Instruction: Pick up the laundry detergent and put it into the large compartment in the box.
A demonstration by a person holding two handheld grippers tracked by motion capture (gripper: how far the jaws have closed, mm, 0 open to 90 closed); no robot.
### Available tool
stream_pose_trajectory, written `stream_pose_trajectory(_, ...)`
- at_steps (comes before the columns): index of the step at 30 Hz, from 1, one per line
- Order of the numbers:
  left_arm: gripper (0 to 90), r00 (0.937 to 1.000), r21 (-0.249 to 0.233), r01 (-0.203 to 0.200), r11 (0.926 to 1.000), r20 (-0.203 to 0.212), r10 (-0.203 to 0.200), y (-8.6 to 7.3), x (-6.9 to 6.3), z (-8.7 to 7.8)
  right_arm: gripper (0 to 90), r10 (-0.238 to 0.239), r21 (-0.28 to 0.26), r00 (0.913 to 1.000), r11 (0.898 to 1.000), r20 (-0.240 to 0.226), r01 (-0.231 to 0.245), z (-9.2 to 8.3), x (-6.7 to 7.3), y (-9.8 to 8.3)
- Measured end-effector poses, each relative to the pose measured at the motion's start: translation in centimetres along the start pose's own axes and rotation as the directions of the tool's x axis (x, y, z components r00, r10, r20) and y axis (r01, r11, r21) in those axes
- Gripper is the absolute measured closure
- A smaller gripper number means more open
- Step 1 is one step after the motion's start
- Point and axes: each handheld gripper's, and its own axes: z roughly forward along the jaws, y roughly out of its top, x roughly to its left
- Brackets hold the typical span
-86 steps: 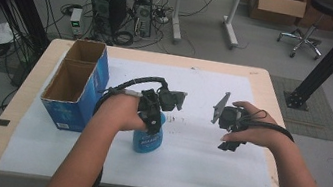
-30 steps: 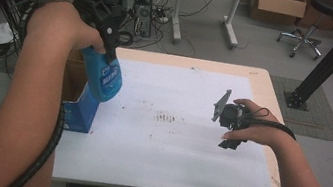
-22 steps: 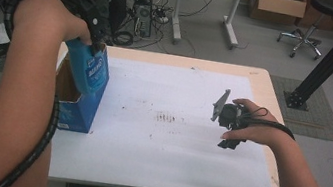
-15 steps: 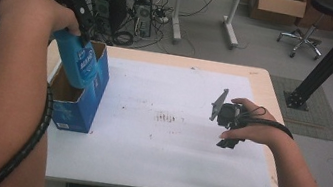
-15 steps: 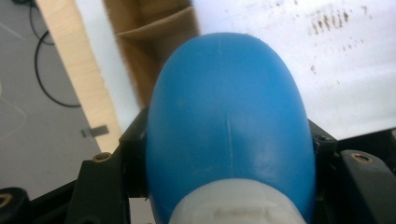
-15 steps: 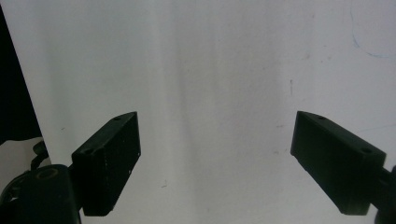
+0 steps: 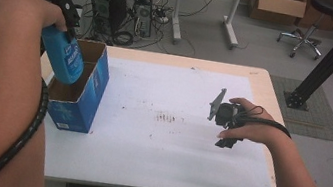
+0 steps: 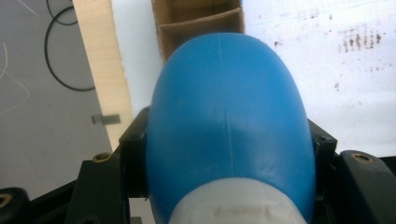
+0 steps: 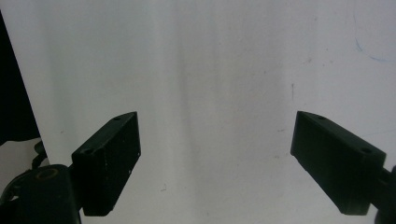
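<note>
From above, the left tongs (image 7: 68,14) clench a blue bottle (image 7: 64,54) over the cardboard box (image 7: 78,97) at the worktop's (image 7: 169,160) nine o'clock, while the right tongs' (image 9: 217,158) own camera reveals them gaping, released.

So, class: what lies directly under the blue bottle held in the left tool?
Under the blue bottle is the open blue box, with a cardboard divider splitting it into compartments. The bottle hides much of the box's inside, so its contents cannot be told.

A lab: computer tower (image 7: 120,7), tangled cables (image 7: 167,10).
</note>
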Motion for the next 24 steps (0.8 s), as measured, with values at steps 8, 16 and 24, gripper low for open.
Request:
stream_pose_trajectory(8, 38.4, 1.0000, 0.010, 0.003, 0.9999, 0.005, -0.004, 0.2, 0.7, 1.8, 16.0, 0.002, 0.002, 1.0000, 1.000, 0.002, -0.002, -0.1, -0.2, -0.1)
stream_pose_trajectory(16, 38.4, 1.0000, 0.029, 0.005, 0.9996, 0.001, -0.005, 0.1, 1.2, 4.4, 15.9, 0.000, 0.000, 1.0000, 1.000, 0.002, 0.000, -0.2, -0.1, 0.1)
stream_pose_trajectory(24, 38.4, 1.0000, 0.033, 0.005, 0.9995, -0.004, -0.005, 0.1, 1.2, 7.0, 15.9, -0.008, -0.006, 1.0000, 1.000, 0.002, 0.008, -0.1, 0.0, 0.2)
